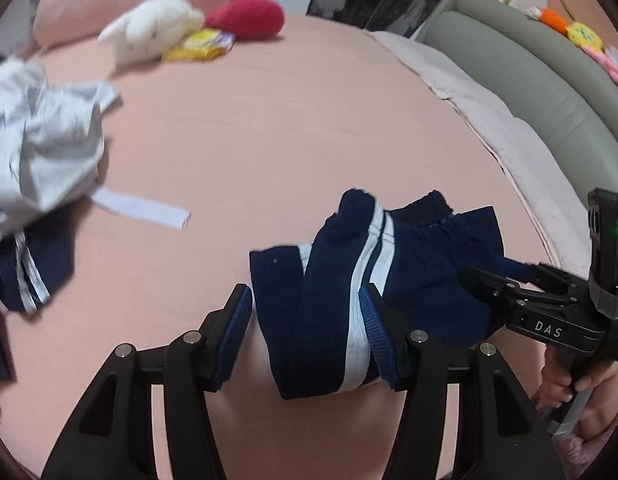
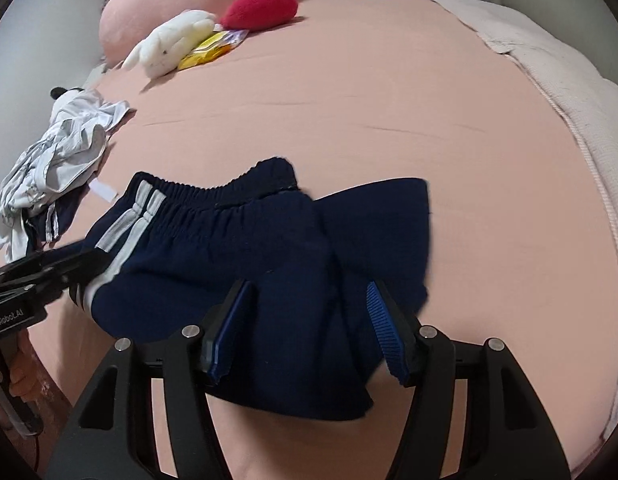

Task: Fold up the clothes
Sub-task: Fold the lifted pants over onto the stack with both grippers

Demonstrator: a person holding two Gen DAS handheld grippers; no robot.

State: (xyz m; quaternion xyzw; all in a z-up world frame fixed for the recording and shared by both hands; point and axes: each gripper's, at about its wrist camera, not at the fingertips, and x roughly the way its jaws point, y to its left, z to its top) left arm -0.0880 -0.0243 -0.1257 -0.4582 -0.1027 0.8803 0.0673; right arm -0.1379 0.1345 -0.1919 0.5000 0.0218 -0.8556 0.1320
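Navy shorts (image 2: 245, 248) with white side stripes are seen lying bunched on the pink bed sheet (image 2: 369, 92), toward the six o'clock edge of both views. The left hand-held gripper (image 1: 307, 320) is set with its jaws apart around the striped side of the shorts; the right-hand pad touches the cloth, while a gap is seen at the left-hand pad, so no clamping is shown. The right hand-held gripper (image 2: 309, 320) is held with jaws spread over the plain navy side, the pads standing clear of the fabric. A crumpled heap of pale clothes (image 2: 57, 152) lies at nine o'clock, and a white plush toy (image 2: 169, 40) and a red plush toy (image 2: 261, 8) are seen near eleven o'clock.
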